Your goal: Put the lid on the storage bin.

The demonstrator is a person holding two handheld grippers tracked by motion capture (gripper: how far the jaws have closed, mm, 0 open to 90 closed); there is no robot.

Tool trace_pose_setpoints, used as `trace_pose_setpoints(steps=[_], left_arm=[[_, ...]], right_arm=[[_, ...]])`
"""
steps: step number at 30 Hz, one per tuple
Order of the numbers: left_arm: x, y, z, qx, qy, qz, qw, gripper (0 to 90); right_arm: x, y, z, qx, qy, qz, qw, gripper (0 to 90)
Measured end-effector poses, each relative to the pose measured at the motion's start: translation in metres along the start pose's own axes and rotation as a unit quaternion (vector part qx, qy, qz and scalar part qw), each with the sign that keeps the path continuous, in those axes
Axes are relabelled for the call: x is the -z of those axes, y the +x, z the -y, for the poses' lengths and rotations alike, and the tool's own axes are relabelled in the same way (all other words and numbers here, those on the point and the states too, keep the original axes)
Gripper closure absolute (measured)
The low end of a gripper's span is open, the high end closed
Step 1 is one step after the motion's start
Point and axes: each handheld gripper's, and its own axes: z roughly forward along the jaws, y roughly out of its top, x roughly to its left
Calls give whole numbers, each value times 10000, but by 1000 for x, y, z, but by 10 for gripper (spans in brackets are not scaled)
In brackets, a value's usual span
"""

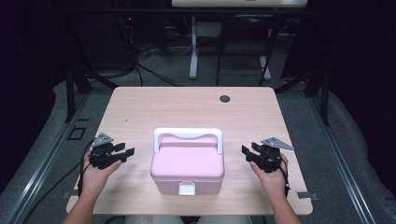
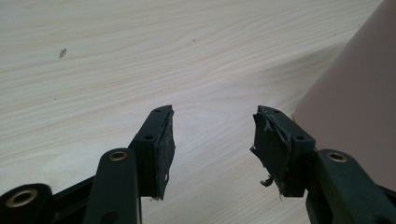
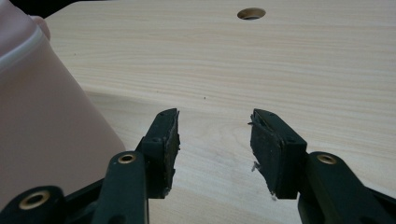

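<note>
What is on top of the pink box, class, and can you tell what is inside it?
A white handle lies along the far edge of the lid of the pink box. The lid is shut, with a white latch at the front, so the inside is hidden.

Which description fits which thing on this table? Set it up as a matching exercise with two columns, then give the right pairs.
Things:
1. box
2. handle
3. round hole
4. left gripper

Descriptions:
A. white, lying across the lid's far edge
B. near the table's far edge, right of centre
C. pink, in the middle of the table
D. black, open, holding nothing, left of the box

Pairs: 1-C, 2-A, 3-B, 4-D
</note>
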Motion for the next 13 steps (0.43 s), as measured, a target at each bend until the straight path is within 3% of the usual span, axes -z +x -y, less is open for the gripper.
trace_pose_setpoints(steps=[6, 13], left_arm=[[-6, 4, 6, 156, 168, 19, 9997, 480], [-10, 3, 7, 16, 280, 34, 9996, 498]], right_arm=[[-5, -1, 5, 84, 152, 45, 9998, 513], [-10, -1, 7, 383, 266, 201, 9987, 462]])
